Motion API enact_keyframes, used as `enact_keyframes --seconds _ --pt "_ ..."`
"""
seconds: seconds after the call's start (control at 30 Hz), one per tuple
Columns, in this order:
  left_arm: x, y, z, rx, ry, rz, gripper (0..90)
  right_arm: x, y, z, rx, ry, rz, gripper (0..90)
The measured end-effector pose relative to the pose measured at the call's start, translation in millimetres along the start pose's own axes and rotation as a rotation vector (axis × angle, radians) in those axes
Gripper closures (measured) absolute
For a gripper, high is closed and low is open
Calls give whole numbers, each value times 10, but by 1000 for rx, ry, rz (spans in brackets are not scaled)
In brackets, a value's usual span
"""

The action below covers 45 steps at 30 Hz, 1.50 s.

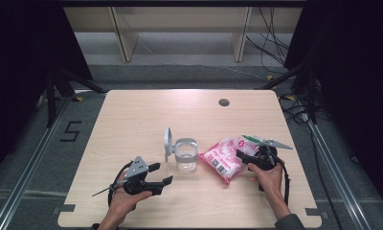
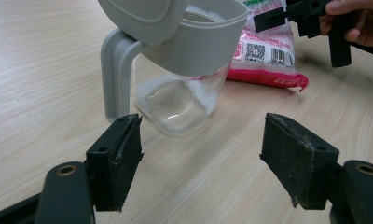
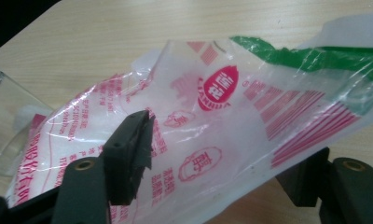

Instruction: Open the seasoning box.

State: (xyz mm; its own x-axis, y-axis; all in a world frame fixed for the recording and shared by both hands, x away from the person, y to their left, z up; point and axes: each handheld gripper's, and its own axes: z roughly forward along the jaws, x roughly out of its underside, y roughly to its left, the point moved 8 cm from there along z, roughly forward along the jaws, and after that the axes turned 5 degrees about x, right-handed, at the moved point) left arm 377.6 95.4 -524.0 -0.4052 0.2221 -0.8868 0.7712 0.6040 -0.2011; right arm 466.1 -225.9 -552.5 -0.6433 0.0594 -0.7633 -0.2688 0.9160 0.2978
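A clear jar [image 1: 186,154] with a grey collar and a raised grey flip lid [image 1: 167,141] stands at the table's middle; white powder lies in its bottom [image 2: 184,100]. Right of it lies a pink-and-white plastic bag [image 1: 222,160] of white powder with a green torn top. My left gripper [image 1: 162,173] is open, a short way in front of the jar [image 2: 201,158], holding nothing. My right gripper [image 1: 242,157] is at the bag's right end. Its jaws stand wide apart with the bag's loose film [image 3: 212,135] between them, one jaw in front of the film and one behind.
The wooden table [image 1: 132,120] has a round cable hole [image 1: 223,102] near its far edge. Wooden shelving stands beyond it, and cables [image 1: 275,43] lie on the floor at the right. Black frames stand on both sides.
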Motion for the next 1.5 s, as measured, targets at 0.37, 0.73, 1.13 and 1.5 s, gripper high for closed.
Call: enact_keyframes --seconds 0.37,0.73,1.13,1.5 --pt "-14 -6 14 7 2 33 280 -2 -18 102 -13 4 -51 523" --pt "10 -37 45 8 13 10 284 -1 -52 154 2 15 -24 652" --pt "-5 -65 54 25 6 17 310 -72 -7 156 14 -51 -116 900" --pt "-36 -69 66 45 1 54 316 -168 140 -15 -24 -89 -179 900"
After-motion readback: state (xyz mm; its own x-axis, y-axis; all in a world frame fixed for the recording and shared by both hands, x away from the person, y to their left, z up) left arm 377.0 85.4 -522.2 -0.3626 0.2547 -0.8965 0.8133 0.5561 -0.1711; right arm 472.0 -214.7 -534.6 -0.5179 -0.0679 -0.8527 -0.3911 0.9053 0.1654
